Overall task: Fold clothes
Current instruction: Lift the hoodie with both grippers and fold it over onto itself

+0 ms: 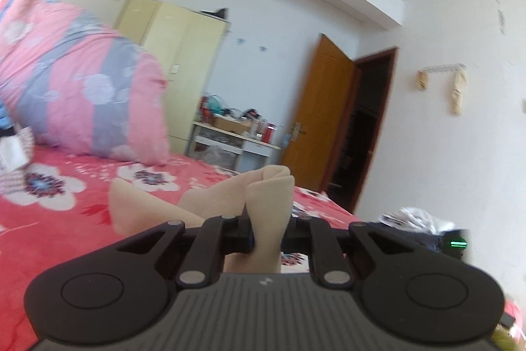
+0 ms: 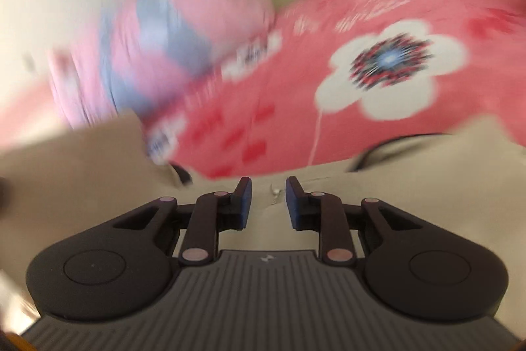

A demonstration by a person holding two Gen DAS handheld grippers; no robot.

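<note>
Left hand-held gripper [image 1: 266, 232] clamped on a bunched fold of beige garment [image 1: 263, 196], lifted off the bed [image 1: 65, 219] ahead, likely to carry an edge over. Right hand-held gripper [image 2: 265, 203] parted, pads clear, same beige cloth spread just beneath; probably ready to pinch next.

Garment [image 1: 263, 196] on bed [image 1: 65, 219] — quilt [image 1: 82, 81] behind (leftward), door [image 1: 322, 114] right.
</note>
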